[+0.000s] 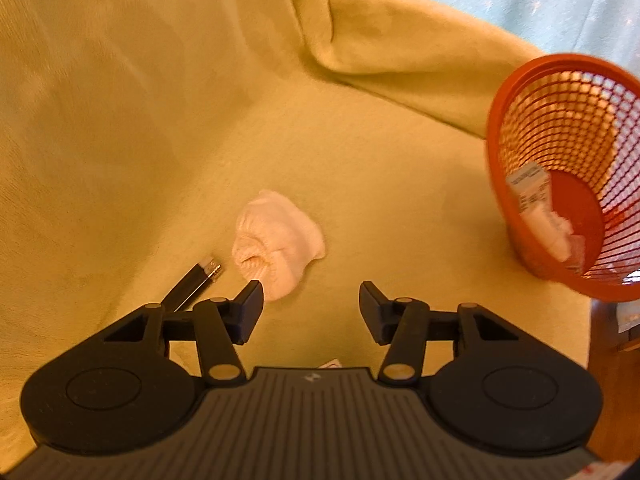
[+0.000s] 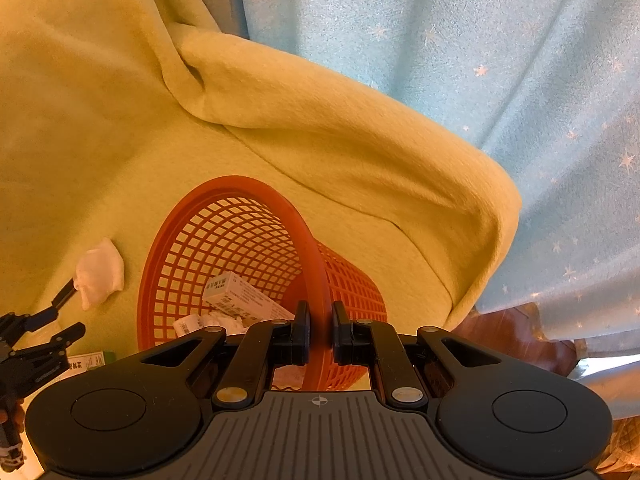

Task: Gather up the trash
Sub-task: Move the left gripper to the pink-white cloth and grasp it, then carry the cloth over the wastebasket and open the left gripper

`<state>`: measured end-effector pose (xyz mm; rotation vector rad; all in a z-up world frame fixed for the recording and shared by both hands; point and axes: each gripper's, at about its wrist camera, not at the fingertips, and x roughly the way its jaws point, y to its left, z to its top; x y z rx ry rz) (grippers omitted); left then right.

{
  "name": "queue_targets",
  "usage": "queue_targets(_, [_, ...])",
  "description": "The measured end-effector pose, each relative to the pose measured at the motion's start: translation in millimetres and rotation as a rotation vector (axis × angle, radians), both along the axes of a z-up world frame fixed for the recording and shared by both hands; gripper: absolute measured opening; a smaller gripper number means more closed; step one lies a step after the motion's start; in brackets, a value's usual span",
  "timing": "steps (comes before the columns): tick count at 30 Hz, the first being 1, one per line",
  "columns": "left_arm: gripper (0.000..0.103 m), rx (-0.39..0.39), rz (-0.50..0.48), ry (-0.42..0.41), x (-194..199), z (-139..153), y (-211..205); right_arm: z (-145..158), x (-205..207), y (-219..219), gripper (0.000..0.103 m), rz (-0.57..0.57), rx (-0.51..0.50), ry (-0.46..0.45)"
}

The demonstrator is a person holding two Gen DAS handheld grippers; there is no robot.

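Observation:
A crumpled white tissue (image 1: 276, 242) lies on the yellow-green blanket (image 1: 160, 120), just ahead of my left gripper (image 1: 311, 304), which stands open with its left fingertip touching the tissue's near edge. A black lighter-like stick (image 1: 194, 286) lies left of the tissue. An orange mesh wastebasket (image 1: 560, 168) stands tilted at the right, holding a printed box (image 1: 528, 188) and white paper. My right gripper (image 2: 320, 330) is shut on the wastebasket (image 2: 240, 264) rim. In the right wrist view the tissue (image 2: 100, 272) and the left gripper (image 2: 52, 324) show at the left.
The blanket folds up into a ridge (image 2: 360, 140) behind the basket. A light blue star-patterned curtain (image 2: 480, 60) hangs behind. A green and white box (image 2: 86, 360) lies near the basket's base. Brown wood (image 1: 608, 360) shows at the blanket's right edge.

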<state>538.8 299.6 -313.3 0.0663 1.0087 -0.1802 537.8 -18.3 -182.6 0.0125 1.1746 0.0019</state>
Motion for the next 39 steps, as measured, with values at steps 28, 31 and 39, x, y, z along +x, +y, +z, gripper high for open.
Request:
queue_targets(28, [0.001, -0.052, 0.097, -0.007, 2, 5, 9, 0, -1, 3, 0.007, 0.004, 0.002, -0.012])
queue_targets(31, [0.001, -0.080, 0.105, -0.025, -9, 24, 7, -1, -2, 4, 0.007, 0.008, 0.003, -0.016])
queue_targets(39, [0.001, -0.145, 0.069, -0.102, -33, 87, -19, -2, -2, 9, 0.007, 0.033, -0.003, -0.027])
